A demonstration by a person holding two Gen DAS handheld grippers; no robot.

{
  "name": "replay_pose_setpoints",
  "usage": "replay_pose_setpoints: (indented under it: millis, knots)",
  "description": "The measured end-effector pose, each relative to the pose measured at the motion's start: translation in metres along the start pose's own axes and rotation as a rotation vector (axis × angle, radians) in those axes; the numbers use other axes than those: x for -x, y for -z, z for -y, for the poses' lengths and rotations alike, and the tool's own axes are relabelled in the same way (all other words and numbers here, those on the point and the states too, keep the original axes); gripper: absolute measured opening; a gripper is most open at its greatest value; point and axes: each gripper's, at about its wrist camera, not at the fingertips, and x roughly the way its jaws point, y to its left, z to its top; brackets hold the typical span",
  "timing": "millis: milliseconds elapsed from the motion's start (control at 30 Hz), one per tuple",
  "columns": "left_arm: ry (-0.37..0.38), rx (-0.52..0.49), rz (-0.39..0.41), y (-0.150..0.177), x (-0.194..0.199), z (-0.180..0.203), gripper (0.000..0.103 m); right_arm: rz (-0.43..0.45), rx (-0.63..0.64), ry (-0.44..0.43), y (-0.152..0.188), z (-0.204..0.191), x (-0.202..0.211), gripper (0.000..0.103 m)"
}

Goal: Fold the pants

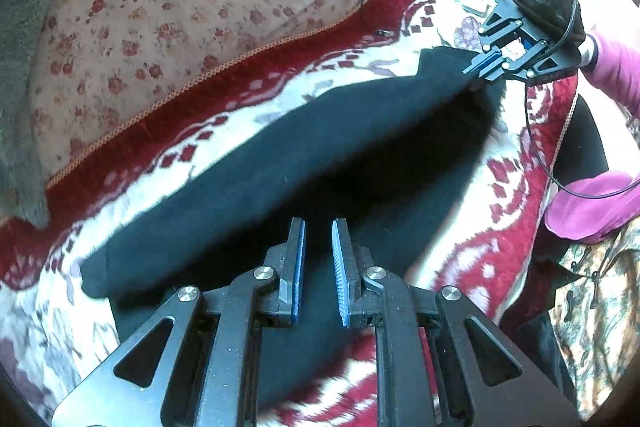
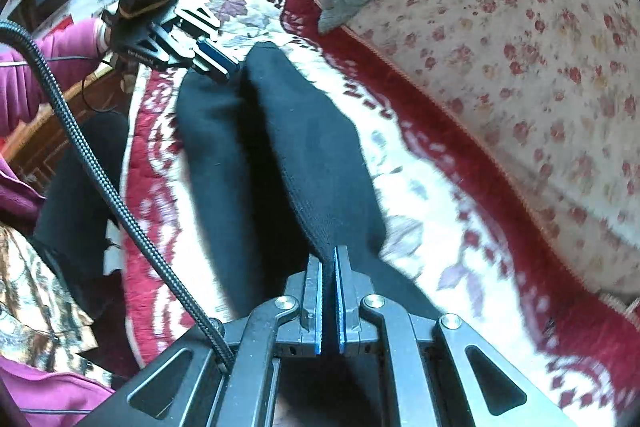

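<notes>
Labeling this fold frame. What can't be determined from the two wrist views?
- Left wrist view: whether the left gripper touches the black pants; jaws stand apart with dark cloth below, contact hidden.
- Left wrist view: how much cloth the right gripper pinches; small and far off.
- Right wrist view: the pants' end beyond the left gripper, hidden by it.
- Both views: waistband versus cuffs; plain black, partly blurred.
- Right wrist view: blanket pattern is motion-blurred.
</notes>
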Motion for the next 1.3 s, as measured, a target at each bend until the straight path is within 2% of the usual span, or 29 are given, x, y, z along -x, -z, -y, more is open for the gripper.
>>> replay_pose_setpoints:
  millis: [133, 233, 300, 333, 367, 467, 500, 567, 600, 633, 667, 700, 1000, 1233, 1300]
  knots:
    - [-0.021, 0.075, -0.015, 0.011, 0.007, 0.014, 0.013, 0.013, -0.036, -0.009, 0.022, -0.019, 0.001, 0.005]
    - [-0.045, 0.176, -0.028, 0.016, 0.009, 0.014, 0.014, 0.023, -0.084, -0.019, 0.039, -0.027, -0.006, 0.005]
    - [-0.073, 0.279, -0.050, 0.019, 0.008, 0.004, 0.025, 0.035, -0.102, -0.003, 0.049, -0.031, -0.013, 0.005]
    - [-0.092, 0.342, -0.064, 0.021, 0.006, -0.002, 0.035, 0.045, -0.106, 0.015, 0.053, -0.033, -0.017, 0.005]
    - [-0.107, 0.416, -0.066, 0.023, 0.006, -0.011, 0.041, 0.055, -0.125, 0.025, 0.056, -0.032, -0.022, 0.005]
    - [-0.127, 0.612, -0.017, 0.029, 0.013, -0.030, 0.041, 0.079, -0.195, 0.057, 0.061, -0.029, -0.030, 0.007]
    - [-0.125, 0.650, -0.003, 0.031, 0.015, -0.034, 0.041, 0.087, -0.221, 0.057, 0.062, -0.029, -0.031, 0.008]
    - [-0.156, 0.762, 0.044, 0.035, 0.020, -0.043, 0.042, 0.104, -0.243, 0.060, 0.061, -0.030, -0.027, 0.012]
    - [-0.162, 0.789, 0.055, 0.035, 0.021, -0.046, 0.044, 0.118, -0.257, 0.062, 0.062, -0.030, -0.024, 0.019]
    - [-0.158, 0.830, 0.070, 0.037, 0.021, -0.048, 0.047, 0.138, -0.275, 0.058, 0.062, -0.030, -0.019, 0.031]
    - [-0.152, 0.874, 0.087, 0.039, 0.019, -0.051, 0.049, 0.158, -0.296, 0.048, 0.064, -0.030, -0.015, 0.035]
    - [-0.148, 0.906, 0.101, 0.041, 0.018, -0.053, 0.049, 0.175, -0.320, 0.037, 0.065, -0.028, -0.010, 0.039]
    - [-0.098, 1.119, 0.197, 0.036, -0.007, -0.073, 0.049, 0.288, -0.528, -0.043, 0.091, -0.012, 0.020, 0.038]
    - [-0.082, 1.302, 0.264, 0.047, -0.023, -0.092, 0.049, 0.353, -0.640, -0.023, 0.114, 0.001, 0.049, 0.039]
    - [-0.087, 1.315, 0.287, 0.051, -0.021, -0.089, 0.049, 0.357, -0.668, -0.013, 0.123, 0.006, 0.057, 0.039]
